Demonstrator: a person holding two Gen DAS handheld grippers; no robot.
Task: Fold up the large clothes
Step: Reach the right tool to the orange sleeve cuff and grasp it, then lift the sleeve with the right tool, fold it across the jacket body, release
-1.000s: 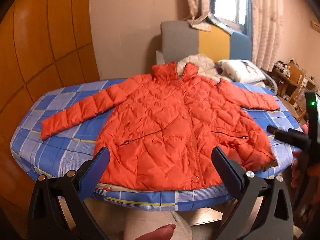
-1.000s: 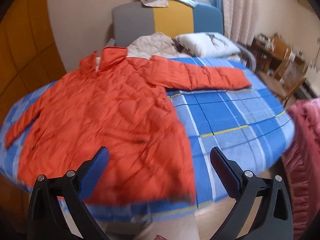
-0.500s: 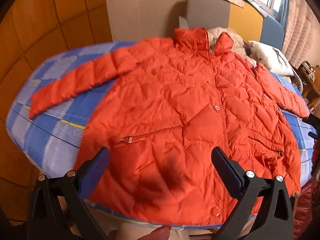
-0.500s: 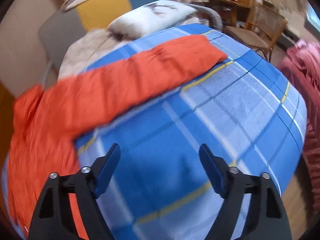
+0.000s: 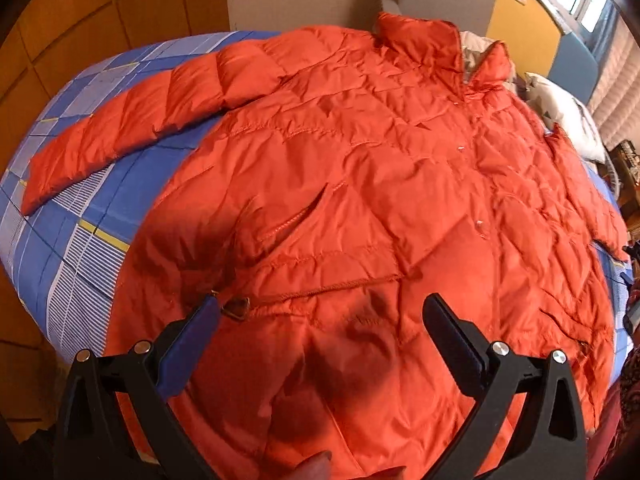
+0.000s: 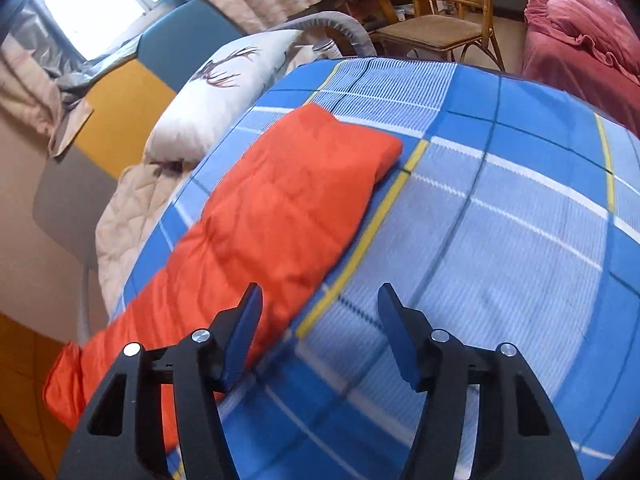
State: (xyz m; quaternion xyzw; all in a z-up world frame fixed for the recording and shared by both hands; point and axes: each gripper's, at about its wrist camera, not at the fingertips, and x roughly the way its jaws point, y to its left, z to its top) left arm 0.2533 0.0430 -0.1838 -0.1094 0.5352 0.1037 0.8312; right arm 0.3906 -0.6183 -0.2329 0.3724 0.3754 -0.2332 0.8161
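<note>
Left claw (image 5: 318, 312): released, its two fingers spread wide and grasping nothing, hovering just above the lower front of the orange jacket (image 5: 380, 208).
Zipper pull (image 5: 237, 306): a small brass-coloured triangle at the near end of the pocket zipper, just beside the left finger's blue pad (image 5: 188, 344).
Right claw (image 6: 319, 304): released and empty, with a narrower gap than the left; it hangs over the checked sheet, its left finger above the edge of the right sleeve (image 6: 280, 208).
Orange jacket: a quilted puffer lying front-up and spread flat across the bed, collar at the far end, hem at the near edge, both sleeves stretched outward.
Left sleeve (image 5: 132, 132): angled out to the left, its cuff resting on the sheet.
Right sleeve: lies diagonally in the right wrist view, its cuff at the far end near a yellow stripe in the sheet.
Bed sheet (image 6: 520, 208): blue and white check with thin yellow lines, covering the bed under the jacket.
Pillow (image 6: 224, 92): white with a dark antler print, at the far edge of the bed beyond the right sleeve.
Rattan chair (image 6: 444, 20): standing far right, past the bed.
Pink cloth (image 6: 580, 24): bunched at the far right.
Writing: no brand or label can be read on anything.
</note>
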